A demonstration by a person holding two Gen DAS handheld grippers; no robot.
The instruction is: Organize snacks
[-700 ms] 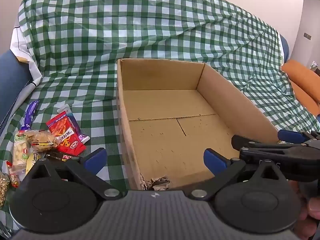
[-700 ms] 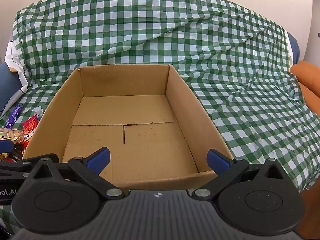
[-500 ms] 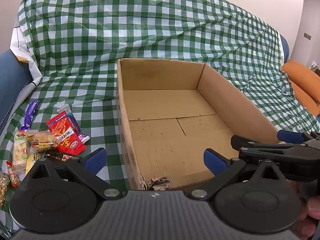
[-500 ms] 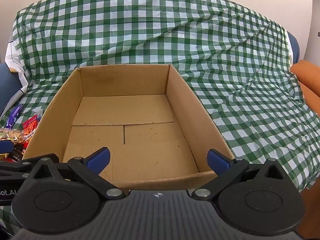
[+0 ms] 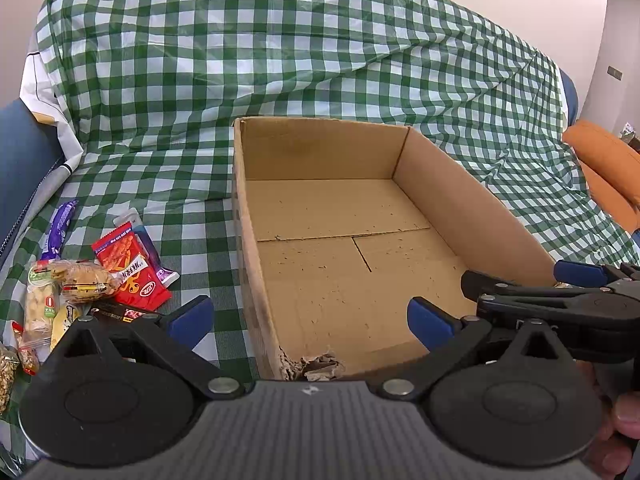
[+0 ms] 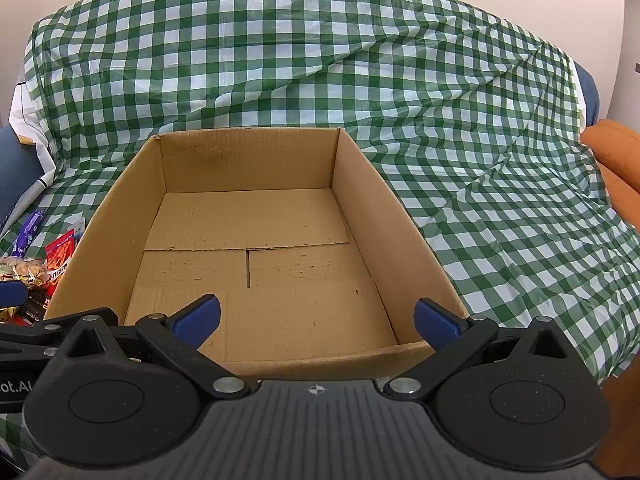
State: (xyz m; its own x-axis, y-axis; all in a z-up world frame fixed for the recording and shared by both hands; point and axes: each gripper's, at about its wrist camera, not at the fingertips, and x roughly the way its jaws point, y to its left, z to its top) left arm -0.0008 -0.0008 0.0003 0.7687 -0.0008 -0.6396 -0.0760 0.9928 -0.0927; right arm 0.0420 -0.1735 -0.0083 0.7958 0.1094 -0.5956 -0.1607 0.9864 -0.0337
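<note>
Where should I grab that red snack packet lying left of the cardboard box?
Take the red snack packet across its two long side edges near the lower free end, coming from above with the open left gripper. It lies flat and its upper left part touches neighbouring snacks, so the box-side end looks clearest.

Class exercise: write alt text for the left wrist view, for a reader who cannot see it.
An empty cardboard box sits on a green checked cloth, with a pile of snack packets to its left. The open left gripper hovers in front, holding nothing.
</note>
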